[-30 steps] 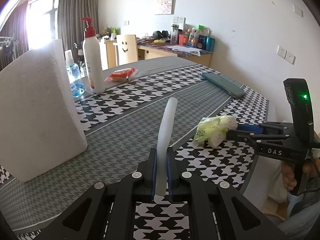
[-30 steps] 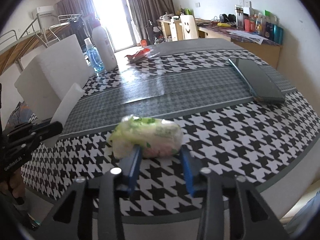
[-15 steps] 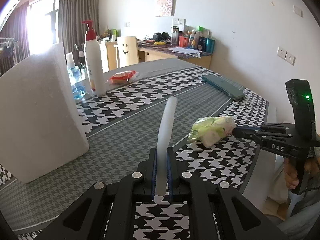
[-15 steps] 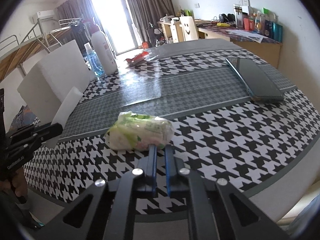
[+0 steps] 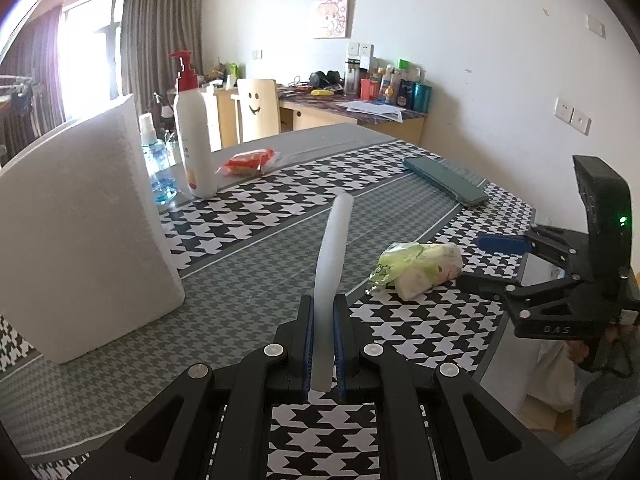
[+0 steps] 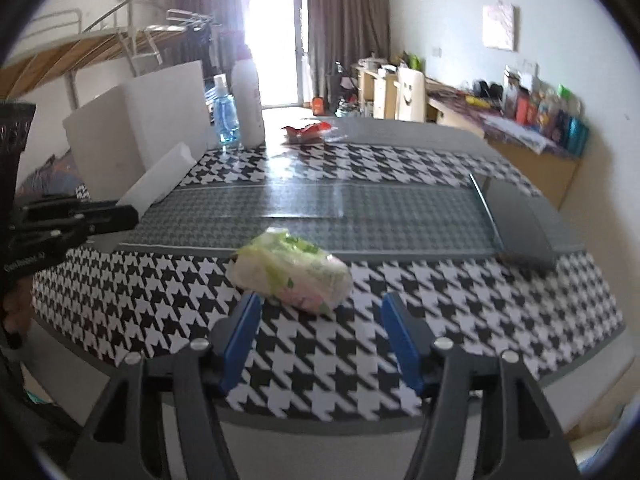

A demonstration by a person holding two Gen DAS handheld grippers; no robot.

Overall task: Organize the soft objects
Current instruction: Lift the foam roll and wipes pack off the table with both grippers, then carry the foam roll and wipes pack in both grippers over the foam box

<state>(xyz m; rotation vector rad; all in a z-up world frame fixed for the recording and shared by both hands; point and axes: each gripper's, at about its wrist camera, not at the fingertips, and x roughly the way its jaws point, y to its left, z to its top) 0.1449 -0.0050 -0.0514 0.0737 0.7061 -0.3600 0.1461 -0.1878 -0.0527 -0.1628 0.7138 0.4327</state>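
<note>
My left gripper (image 5: 323, 308) is shut on a thin white foam sheet (image 5: 334, 240), which sticks up edge-on from between its pads. In the right wrist view the same sheet (image 6: 160, 178) slants over the table's left side. A soft green-and-white tissue pack (image 6: 292, 276) lies on the houndstooth tablecloth (image 6: 460, 312). My right gripper (image 6: 320, 300) is just behind the pack. Its jaws are opening wide and the blue pads touch nothing. From the left wrist view the right gripper (image 5: 486, 264) sits just right of the pack (image 5: 420, 266).
A big white foam block (image 5: 80, 224) stands at the left. Behind it are a pump bottle (image 5: 196, 136) and a blue spray bottle (image 5: 158, 164). A red snack packet (image 5: 248, 162) lies farther back, and a dark green flat case (image 5: 444, 180) at the right.
The right gripper's jaws stood around the pack, then shut behind it with nothing between them, and now stand wide open. The pack has shifted slightly. The left gripper and its sheet have not moved.
</note>
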